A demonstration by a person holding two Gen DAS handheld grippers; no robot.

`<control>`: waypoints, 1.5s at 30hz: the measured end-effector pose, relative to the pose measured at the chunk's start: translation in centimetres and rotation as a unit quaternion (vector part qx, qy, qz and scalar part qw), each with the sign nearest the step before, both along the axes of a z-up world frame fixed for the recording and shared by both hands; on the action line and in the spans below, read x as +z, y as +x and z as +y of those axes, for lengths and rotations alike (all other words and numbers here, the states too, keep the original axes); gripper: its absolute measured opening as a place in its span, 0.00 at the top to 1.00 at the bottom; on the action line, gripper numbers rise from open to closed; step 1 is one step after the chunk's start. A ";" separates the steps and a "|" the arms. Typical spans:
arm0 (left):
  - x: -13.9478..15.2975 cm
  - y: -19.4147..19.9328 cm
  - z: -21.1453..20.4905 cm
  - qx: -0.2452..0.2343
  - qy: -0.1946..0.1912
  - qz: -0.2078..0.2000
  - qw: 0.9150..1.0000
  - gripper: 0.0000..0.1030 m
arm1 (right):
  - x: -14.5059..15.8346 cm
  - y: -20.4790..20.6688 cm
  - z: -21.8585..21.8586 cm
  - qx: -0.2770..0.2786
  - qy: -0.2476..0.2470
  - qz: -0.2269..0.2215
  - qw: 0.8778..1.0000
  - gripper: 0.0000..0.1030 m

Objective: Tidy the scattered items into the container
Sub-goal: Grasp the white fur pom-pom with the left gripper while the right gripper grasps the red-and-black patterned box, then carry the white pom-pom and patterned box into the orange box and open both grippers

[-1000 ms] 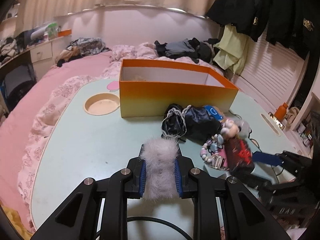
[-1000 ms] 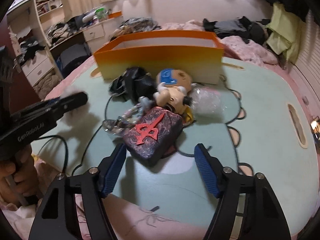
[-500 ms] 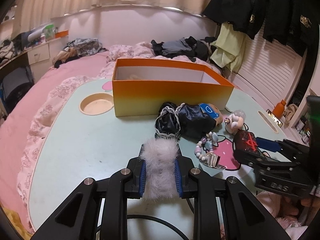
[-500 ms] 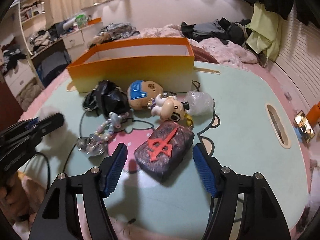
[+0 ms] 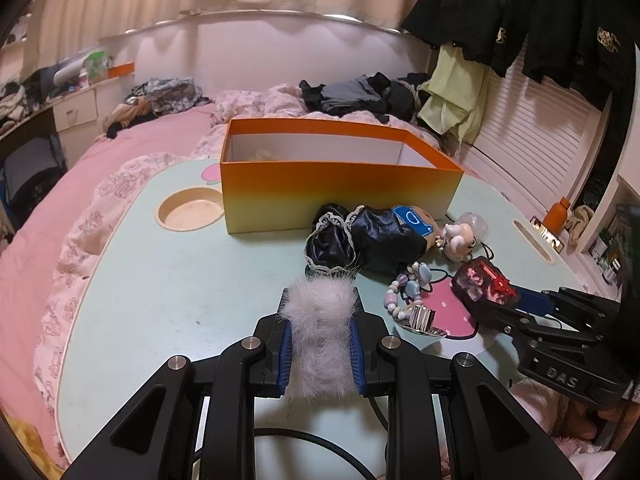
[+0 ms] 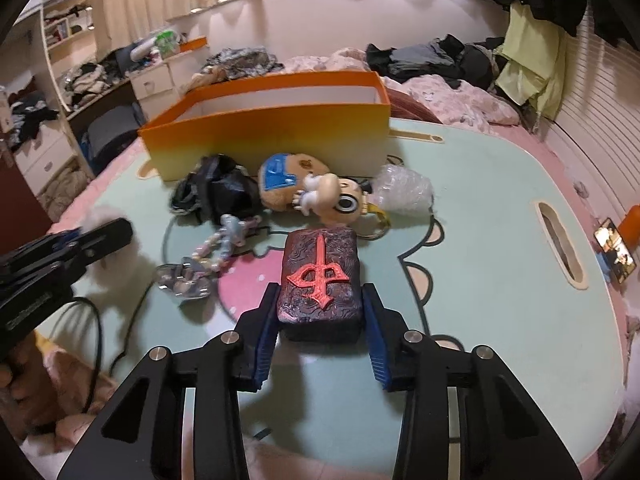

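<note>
Lots left to tidy: left gripper point(image 5: 322, 344) squeezing a white fluffy puff point(image 5: 320, 336), right gripper point(image 6: 320, 320) open around the red-marked block point(image 6: 320, 280), other toys point(image 6: 312, 192) lying near the orange box point(image 5: 340, 188), far side.

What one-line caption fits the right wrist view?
Right gripper straddles the red-marked block; orange box waits behind scattered toys.

White fluffy fur pom-pom point(image 5: 321, 336); matt orange cardboard box point(image 5: 336, 196); glossy embossed dark block, red glyph point(image 6: 320, 280); smooth mint tabletop point(image 5: 168, 280).
</note>
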State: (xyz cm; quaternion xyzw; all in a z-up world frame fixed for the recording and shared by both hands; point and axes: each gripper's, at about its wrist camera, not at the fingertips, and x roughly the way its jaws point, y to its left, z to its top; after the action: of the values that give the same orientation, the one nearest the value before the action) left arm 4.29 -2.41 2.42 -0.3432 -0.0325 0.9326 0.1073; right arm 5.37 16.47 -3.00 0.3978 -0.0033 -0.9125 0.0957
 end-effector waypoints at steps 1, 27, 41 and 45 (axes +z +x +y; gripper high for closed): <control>0.0 0.0 0.0 0.000 0.000 0.000 1.000 0.79 | 0.3 0.3 0.0 0.006 -0.005 0.007 1.000 0.61; 6.8 -10.5 0.7 -0.018 -0.007 0.023 1.000 0.79 | 7.6 -8.3 -1.7 0.043 -0.048 0.079 0.995 0.61; 4.5 -14.5 0.9 0.021 -0.017 -0.004 1.000 0.37 | 4.8 -14.8 -1.6 -0.007 -0.030 0.031 0.999 0.60; 5.0 -13.8 0.6 0.025 -0.021 0.004 0.999 0.31 | 5.6 -13.6 -1.1 -0.029 -0.017 0.060 0.998 0.35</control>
State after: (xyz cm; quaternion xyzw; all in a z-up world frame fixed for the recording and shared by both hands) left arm -9.55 -1.77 7.44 -0.3409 -0.0210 0.9367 0.0764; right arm -8.27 15.34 2.58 0.3401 -0.0241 -0.9370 0.0761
